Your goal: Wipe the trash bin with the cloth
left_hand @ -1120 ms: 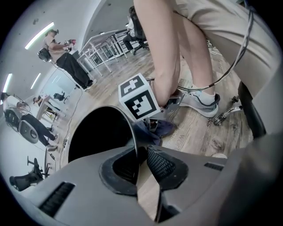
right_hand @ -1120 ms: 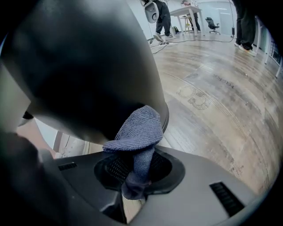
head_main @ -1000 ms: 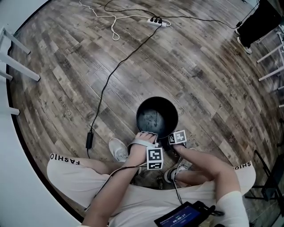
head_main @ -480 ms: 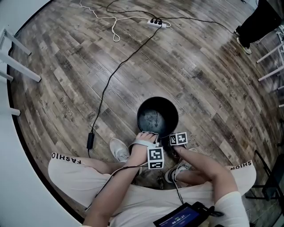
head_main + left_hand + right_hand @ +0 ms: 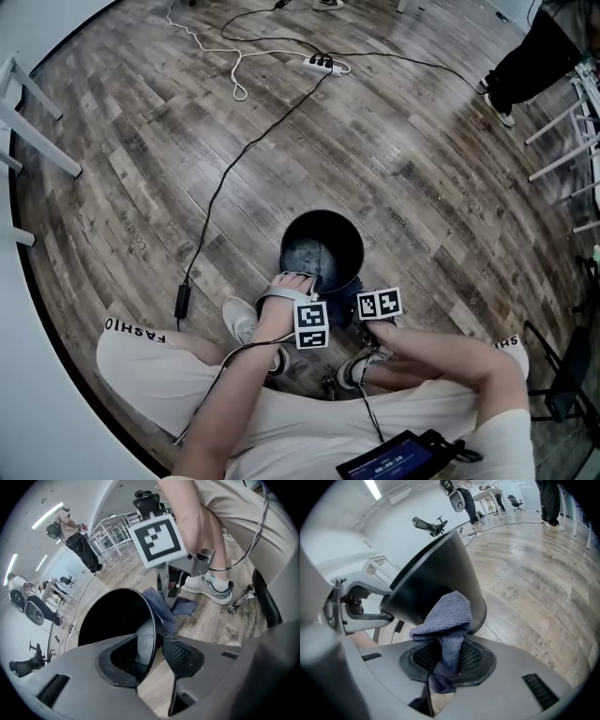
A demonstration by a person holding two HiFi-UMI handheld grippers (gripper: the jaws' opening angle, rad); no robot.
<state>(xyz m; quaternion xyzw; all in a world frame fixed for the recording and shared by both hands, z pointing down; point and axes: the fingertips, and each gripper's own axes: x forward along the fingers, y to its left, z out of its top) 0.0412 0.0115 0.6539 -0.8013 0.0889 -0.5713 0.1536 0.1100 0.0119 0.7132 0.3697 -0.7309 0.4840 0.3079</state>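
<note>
Left gripper (image 5: 151, 643), jaws just opened, straddles the trash bin (image 5: 431, 576) rim (released); right gripper (image 5: 449, 654) clenches the cloth (image 5: 449, 615).

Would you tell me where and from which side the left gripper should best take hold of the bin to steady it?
Probably the near rim, from above, one jaw inside and one outside: the bin stands open-topped and its edge is thin. The left gripper, whose jaws have just been opening, straddles that rim without pressing it.
</note>
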